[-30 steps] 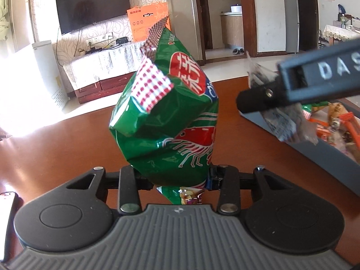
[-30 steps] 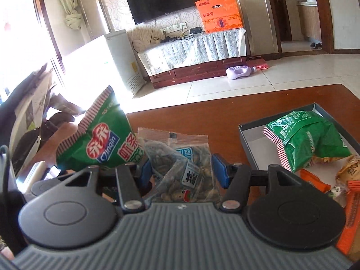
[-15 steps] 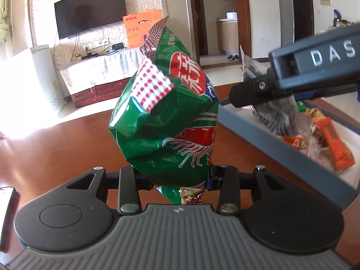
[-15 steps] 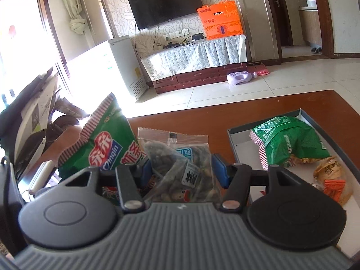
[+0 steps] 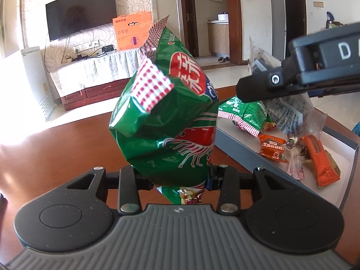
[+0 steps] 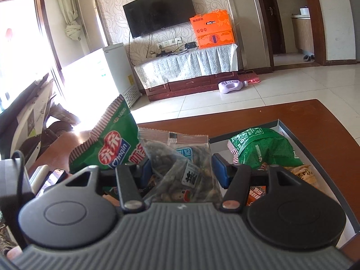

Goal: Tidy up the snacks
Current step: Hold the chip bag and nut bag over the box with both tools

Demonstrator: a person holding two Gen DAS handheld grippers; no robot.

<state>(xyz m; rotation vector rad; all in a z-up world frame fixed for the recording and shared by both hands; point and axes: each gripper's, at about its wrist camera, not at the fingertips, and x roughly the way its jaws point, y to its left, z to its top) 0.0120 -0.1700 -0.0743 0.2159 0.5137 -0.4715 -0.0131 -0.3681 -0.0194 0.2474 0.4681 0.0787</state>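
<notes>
My left gripper (image 5: 177,177) is shut on the lower part of a green chip bag (image 5: 166,123) with a red-and-white checked edge, held upright above the brown table. In the right wrist view the same green chip bag (image 6: 112,148) shows to the left. My right gripper (image 6: 180,171) is shut on a clear bag of seeds (image 6: 180,164). In the left wrist view the right gripper (image 5: 247,90) reaches in from the right, with the seed bag (image 5: 290,110) hanging over the grey box (image 5: 236,150). The grey box (image 6: 315,148) holds another green bag (image 6: 263,150).
Several orange snack packets (image 5: 319,159) and small wrapped pieces lie in the box beside the green bag (image 5: 247,112). The wooden table (image 5: 56,148) ends at a far edge, with tiled floor beyond. A purple bottle (image 6: 229,85) lies on the floor.
My right gripper has carried the seed bag to the right, over the grey box. The box shows fuller in both views. The left gripper keeps the chip bag almost still.
</notes>
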